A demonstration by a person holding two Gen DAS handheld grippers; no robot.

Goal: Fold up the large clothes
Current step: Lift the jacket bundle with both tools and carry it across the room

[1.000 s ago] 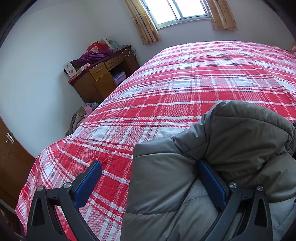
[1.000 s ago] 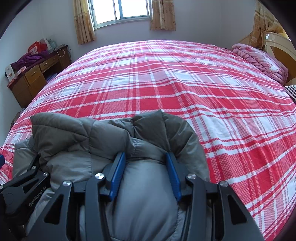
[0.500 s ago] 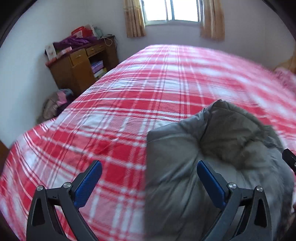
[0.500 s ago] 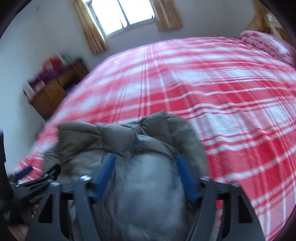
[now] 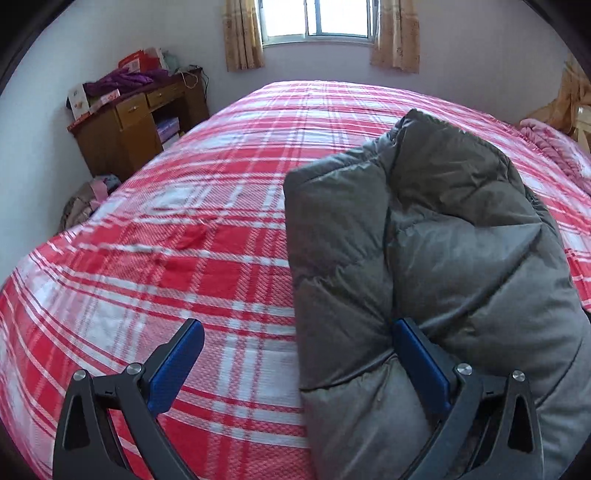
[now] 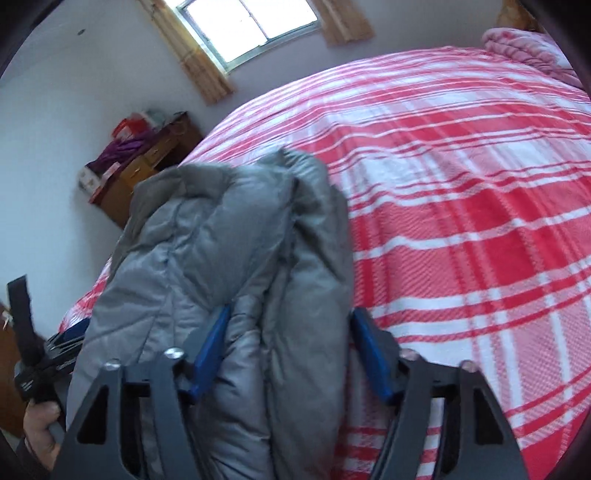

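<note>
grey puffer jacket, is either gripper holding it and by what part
The right gripper straddles a thick fold of the jacket; the left gripper is open, one finger against its edge.

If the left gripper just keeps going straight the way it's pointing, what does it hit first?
Probably the grey puffer jacket: the left gripper stands open, its right finger already against the folded bundle, whose left edge lies in the gap ahead. Left of that edge lies only the plaid bedspread.

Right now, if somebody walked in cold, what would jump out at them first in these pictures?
First the grey puffer jacket, bundled in the foreground on the red and white plaid bed that fills most of each view. The right claw straddles a thick fold of it; the left claw gapes wide at its edge. Behind, a cluttered wooden desk stands left of the bright window.
</note>
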